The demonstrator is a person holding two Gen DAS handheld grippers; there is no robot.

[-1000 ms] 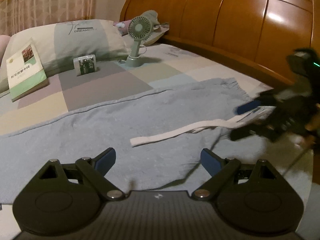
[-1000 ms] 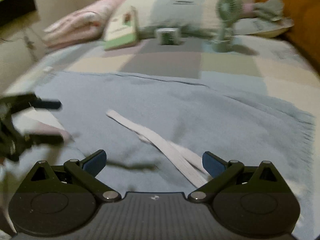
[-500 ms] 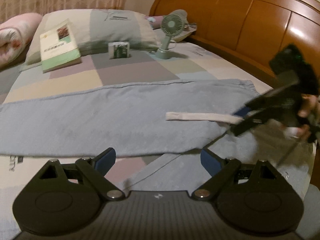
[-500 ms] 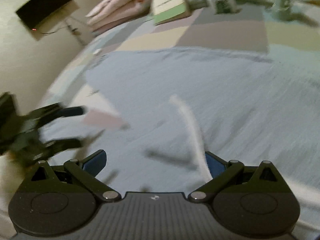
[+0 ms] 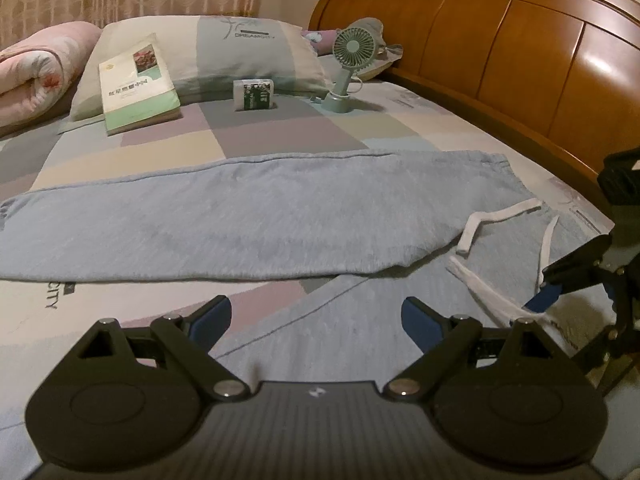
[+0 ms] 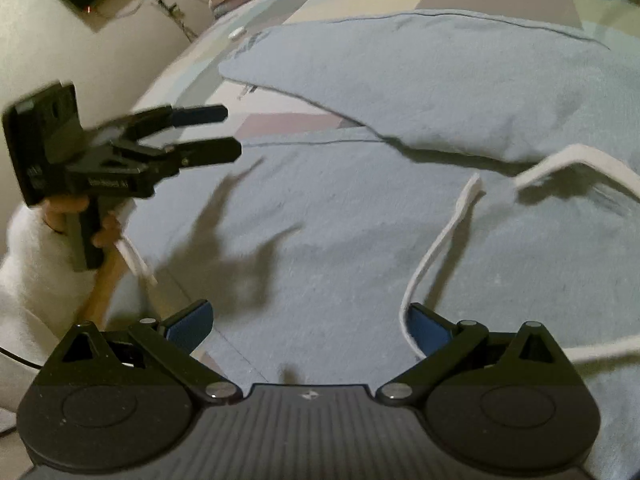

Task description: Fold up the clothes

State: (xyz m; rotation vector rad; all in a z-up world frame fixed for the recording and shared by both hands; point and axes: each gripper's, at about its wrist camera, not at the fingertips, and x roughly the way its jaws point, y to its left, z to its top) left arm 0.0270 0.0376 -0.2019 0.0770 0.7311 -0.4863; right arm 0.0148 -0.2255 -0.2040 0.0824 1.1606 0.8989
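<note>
Soft, limp grey sweatpants [image 5: 280,216] sprawled across the frame's centre; both grippers, left [image 5: 316,320] and right [image 6: 310,326], hovered released; waistband corners looked best for holding.

Black tongs [image 5: 316,314], blue pads [image 5: 210,316], white sleeve [image 6: 28,276].

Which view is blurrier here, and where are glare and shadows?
Right wrist view: motion blur smears the left gripper; its dark shadows fall on the light blue trousers. Left wrist view: sharp, with glare on the glossy wooden headboard.
</note>
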